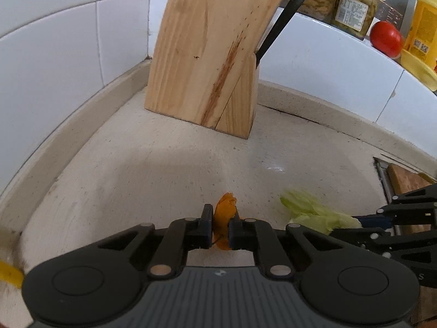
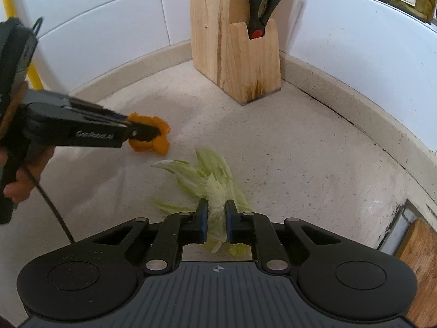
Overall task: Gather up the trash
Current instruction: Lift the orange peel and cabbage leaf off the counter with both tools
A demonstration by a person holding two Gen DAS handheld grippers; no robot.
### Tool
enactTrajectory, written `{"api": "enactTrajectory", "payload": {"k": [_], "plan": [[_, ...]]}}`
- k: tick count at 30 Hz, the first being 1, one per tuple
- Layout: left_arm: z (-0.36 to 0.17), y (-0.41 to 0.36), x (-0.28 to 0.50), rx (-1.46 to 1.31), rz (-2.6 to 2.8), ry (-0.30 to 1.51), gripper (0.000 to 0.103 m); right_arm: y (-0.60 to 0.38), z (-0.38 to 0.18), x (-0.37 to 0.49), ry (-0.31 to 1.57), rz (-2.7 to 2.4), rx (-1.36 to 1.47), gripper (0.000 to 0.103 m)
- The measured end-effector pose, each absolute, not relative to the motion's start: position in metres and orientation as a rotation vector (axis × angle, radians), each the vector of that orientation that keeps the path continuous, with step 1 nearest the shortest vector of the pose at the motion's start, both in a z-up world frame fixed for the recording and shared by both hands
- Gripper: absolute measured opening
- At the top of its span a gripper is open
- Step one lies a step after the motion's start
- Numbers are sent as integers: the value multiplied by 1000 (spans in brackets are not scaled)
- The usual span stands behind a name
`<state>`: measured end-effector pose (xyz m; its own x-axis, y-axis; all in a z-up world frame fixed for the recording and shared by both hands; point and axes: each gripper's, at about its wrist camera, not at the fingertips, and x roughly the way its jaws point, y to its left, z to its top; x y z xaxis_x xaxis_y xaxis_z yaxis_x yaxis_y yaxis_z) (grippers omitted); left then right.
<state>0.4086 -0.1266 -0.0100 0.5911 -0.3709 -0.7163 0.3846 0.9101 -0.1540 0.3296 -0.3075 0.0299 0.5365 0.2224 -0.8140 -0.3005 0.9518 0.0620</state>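
Your right gripper [image 2: 217, 225] is clamped on the pale lettuce scrap [image 2: 207, 180], while your left gripper [image 1: 220, 228] pinches the orange peel [image 1: 225, 210] just beside it, each piece gripped at its near edge, presumably so both come off the countertop [image 2: 286, 147] together. Farther back, the wooden knife block [image 2: 232, 41] stands in the tiled corner, well apart from both scraps and no obstacle to a lift.

A home kitchen is shown. Ahead of the grippers a wooden knife block [image 2: 235, 38] with scissors [image 2: 266, 0] is set in the corner of a speckled worktop [image 1: 136, 169], backed by white wall tiles [image 1: 54, 49]. Above it, to the right, food jars [image 1: 355, 5] and a tomato [image 1: 386, 38] are kept on a ledge.
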Motion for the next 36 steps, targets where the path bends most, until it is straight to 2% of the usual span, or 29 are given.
{"api": "enactTrajectory", "payload": {"k": [17,36], "plan": [[35,-112,356,-2,-392,752,6,-309,69,300,874,272,-54,16],[57,-106,319,0,-385,706,6,-306,97,271,830,232,-61,16]]}}
